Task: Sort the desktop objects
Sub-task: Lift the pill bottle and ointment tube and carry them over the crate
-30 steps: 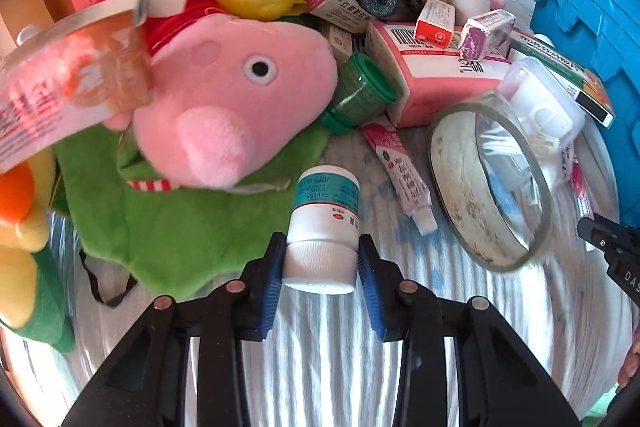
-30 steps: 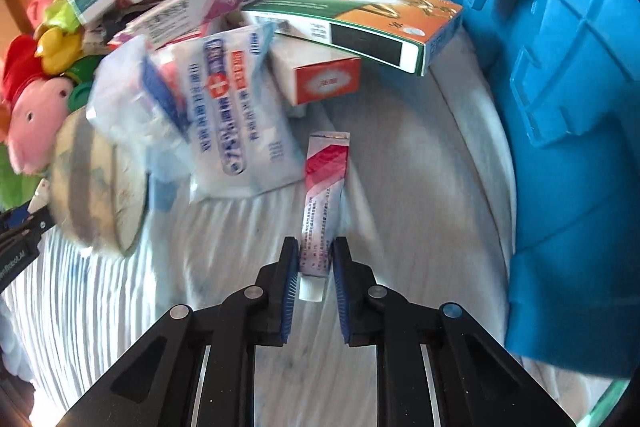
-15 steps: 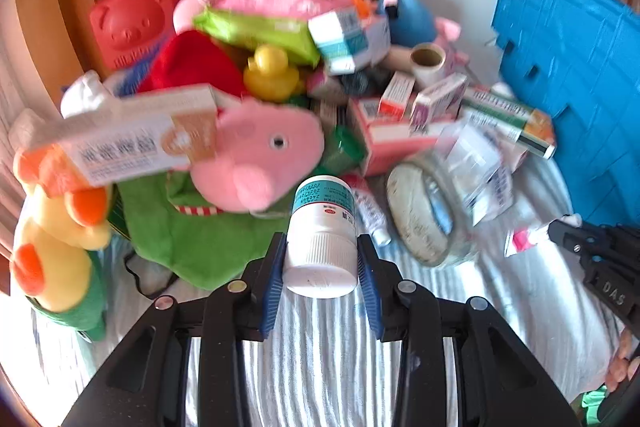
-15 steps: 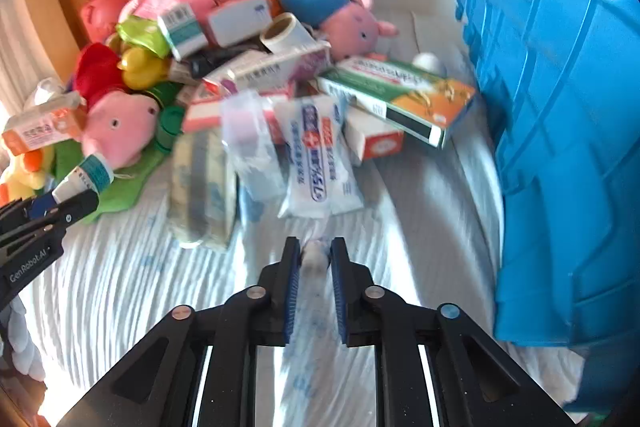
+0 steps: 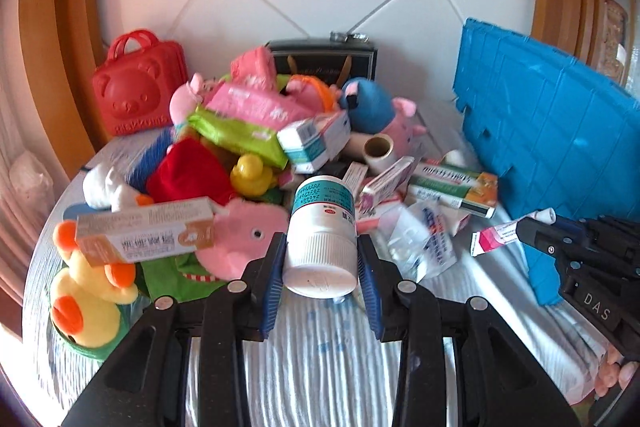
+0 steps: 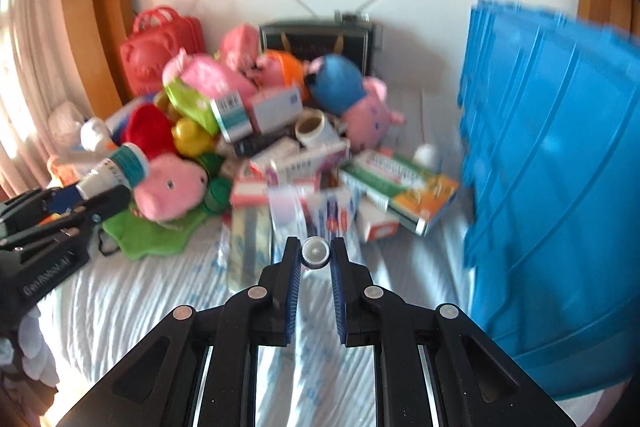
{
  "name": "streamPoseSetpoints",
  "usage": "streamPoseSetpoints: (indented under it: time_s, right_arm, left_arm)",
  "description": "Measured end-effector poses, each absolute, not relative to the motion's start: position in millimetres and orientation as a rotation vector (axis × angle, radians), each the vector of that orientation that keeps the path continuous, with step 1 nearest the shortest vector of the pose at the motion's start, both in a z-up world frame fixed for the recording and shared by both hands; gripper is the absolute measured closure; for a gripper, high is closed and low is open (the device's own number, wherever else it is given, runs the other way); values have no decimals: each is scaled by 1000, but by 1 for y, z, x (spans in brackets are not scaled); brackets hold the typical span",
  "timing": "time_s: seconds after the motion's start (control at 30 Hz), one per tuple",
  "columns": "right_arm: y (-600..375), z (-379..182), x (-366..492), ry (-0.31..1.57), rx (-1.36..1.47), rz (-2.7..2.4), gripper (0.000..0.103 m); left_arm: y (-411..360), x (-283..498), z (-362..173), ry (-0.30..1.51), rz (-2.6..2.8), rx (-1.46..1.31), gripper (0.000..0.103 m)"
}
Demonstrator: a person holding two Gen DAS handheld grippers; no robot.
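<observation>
- Between my left tongs' (image 5: 320, 259) blue pads I am gripping a white pill bottle (image 5: 322, 227) by its ribbed cap, jaws partly apart to its width, with the teal label pointing toward twelve o'clock.
- At my right tongs (image 6: 315, 254) I am pinching a small tube (image 6: 315, 251) just below its cap with the jaws nearly together; the left view shows its pink-and-white body (image 5: 496, 238) sticking out at three o'clock.
- Both items are hanging above the striped cloth (image 5: 320, 367), clear of the pile of plush toys and medicine boxes (image 5: 280, 163) at twelve o'clock.
- I am judging this as the carry step: both picks made, neither item sorted.
- Next I am needing to swing toward the blue crate (image 6: 560, 187) at three o'clock, probably the destination, though blur is hiding its opening.
</observation>
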State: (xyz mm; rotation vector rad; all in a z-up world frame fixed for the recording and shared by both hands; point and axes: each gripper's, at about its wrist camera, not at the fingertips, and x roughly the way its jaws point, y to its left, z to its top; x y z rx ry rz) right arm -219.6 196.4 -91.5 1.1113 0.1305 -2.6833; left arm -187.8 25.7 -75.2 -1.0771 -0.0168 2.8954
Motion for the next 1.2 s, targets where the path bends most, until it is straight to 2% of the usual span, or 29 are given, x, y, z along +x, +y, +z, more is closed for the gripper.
streamPoseSetpoints:
  time_s: [0.3,0.63,0.97,1.2]
  right_arm:
    - [212,-5,-202,159,822,-2791,88]
    - [288,86,-154,112,447,-3015,88]
    - [394,112,-139,86,377,-3237,88]
    - [475,99,-144,46,499,-3313,88]
  left_arm:
    - [70,-184,-15,20,2890,-827,69]
    - [158,-181,59,45,2809,-541,69]
    - [277,-181,100,115,2689,-436,69]
    - [372,-196,97,174,2613,-557,69]
